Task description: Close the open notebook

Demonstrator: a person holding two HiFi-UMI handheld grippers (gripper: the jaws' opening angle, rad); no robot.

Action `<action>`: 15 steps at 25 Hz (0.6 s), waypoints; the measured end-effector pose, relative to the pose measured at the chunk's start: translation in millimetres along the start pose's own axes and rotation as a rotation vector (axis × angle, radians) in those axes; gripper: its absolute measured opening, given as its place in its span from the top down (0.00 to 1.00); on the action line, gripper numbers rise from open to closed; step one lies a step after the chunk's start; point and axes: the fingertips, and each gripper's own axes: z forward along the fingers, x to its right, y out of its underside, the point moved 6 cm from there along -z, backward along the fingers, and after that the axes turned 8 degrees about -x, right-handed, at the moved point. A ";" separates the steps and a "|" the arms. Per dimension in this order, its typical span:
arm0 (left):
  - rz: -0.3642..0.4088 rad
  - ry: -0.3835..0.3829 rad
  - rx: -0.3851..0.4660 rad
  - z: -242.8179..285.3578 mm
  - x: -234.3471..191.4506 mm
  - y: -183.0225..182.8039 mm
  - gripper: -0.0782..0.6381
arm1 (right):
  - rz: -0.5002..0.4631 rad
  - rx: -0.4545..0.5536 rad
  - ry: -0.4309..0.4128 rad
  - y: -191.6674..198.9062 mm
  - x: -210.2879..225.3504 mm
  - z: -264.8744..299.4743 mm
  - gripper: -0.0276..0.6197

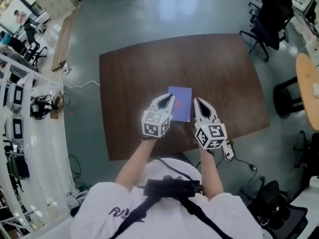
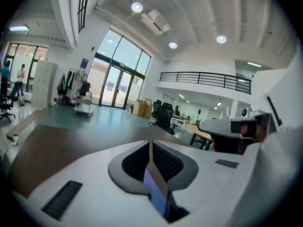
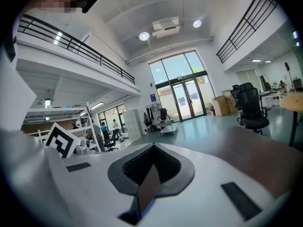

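Blue notebook [image 1: 181, 104] flat on table [image 1: 129, 73], looks shut already, long side pointing away from person. Left claw [image 1: 170, 100] clenched, empty, over its left edge. Right claw [image 1: 198, 103] clenched, empty, just beside right edge.

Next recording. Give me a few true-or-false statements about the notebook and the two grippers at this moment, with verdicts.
1. The notebook lies closed on the table. True.
2. The left gripper is clamped on the notebook's cover. False: its jaws are together on nothing, and it is raised clear of the notebook.
3. The right gripper has its jaws together with nothing between them. True.
4. The notebook's cover is green. False: it is blue.
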 end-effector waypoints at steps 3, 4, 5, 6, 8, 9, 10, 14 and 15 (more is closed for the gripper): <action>0.030 -0.090 0.123 -42.2 -13.9 -28.7 0.86 | -0.067 0.026 -0.041 -25.3 -24.1 10.1 0.97; 0.039 -0.117 0.164 -56.8 -15.1 -38.7 0.86 | -0.095 0.036 -0.052 -33.4 -32.1 11.7 0.97; 0.054 -0.142 0.203 -70.4 -15.3 -48.9 0.86 | -0.120 0.049 -0.065 -41.3 -39.8 13.3 0.97; 0.071 -0.166 0.239 -82.6 -15.0 -58.8 0.86 | -0.142 0.064 -0.079 -48.6 -47.0 14.8 0.97; 0.099 -0.203 0.302 -103.1 -14.4 -75.9 0.88 | -0.172 0.100 -0.106 -61.2 -60.2 17.7 0.97; 0.106 -0.216 0.328 -111.6 -14.8 -82.5 0.88 | -0.186 0.117 -0.117 -66.1 -66.9 19.2 0.97; 0.109 -0.224 0.351 -119.2 -15.8 -87.6 0.88 | -0.201 0.129 -0.125 -70.0 -74.1 20.7 0.97; 0.076 -0.223 0.405 -138.8 -23.4 -97.2 0.88 | -0.261 0.141 -0.134 -79.3 -100.2 27.1 0.97; 0.075 -0.228 0.409 -140.9 -24.6 -97.9 0.88 | -0.261 0.140 -0.135 -80.8 -103.9 28.2 0.97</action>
